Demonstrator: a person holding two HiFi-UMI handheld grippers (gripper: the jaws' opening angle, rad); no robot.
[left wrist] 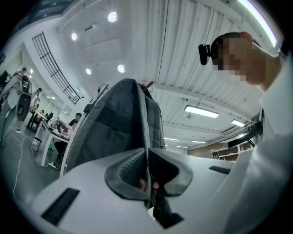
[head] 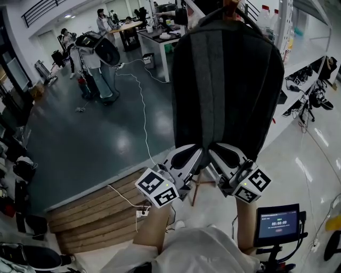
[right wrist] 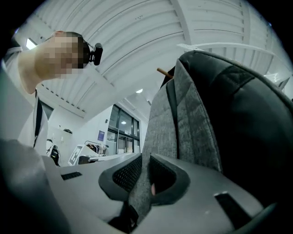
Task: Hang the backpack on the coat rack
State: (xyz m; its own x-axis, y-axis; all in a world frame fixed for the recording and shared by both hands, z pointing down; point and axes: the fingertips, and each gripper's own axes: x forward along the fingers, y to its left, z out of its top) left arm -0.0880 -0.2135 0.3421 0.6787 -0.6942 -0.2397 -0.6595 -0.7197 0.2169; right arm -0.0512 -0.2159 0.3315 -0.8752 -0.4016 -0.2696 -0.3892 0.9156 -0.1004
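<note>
Your two grippers clamp one backpack (head: pixel 226 80)

It stands upright ahead; left gripper (head: pixel 193 152) and right gripper (head: pixel 221 152) each close tight on its lower grey fabric. One wooden peg tip (right wrist: pixel 162 71) shows above; its rack is hidden.

Your backpack (head: pixel 228 80) hides nearly all of the coat rack (head: pixel 230 6); only 1 wooden tip shows, cut off by the head view's top edge.
</note>
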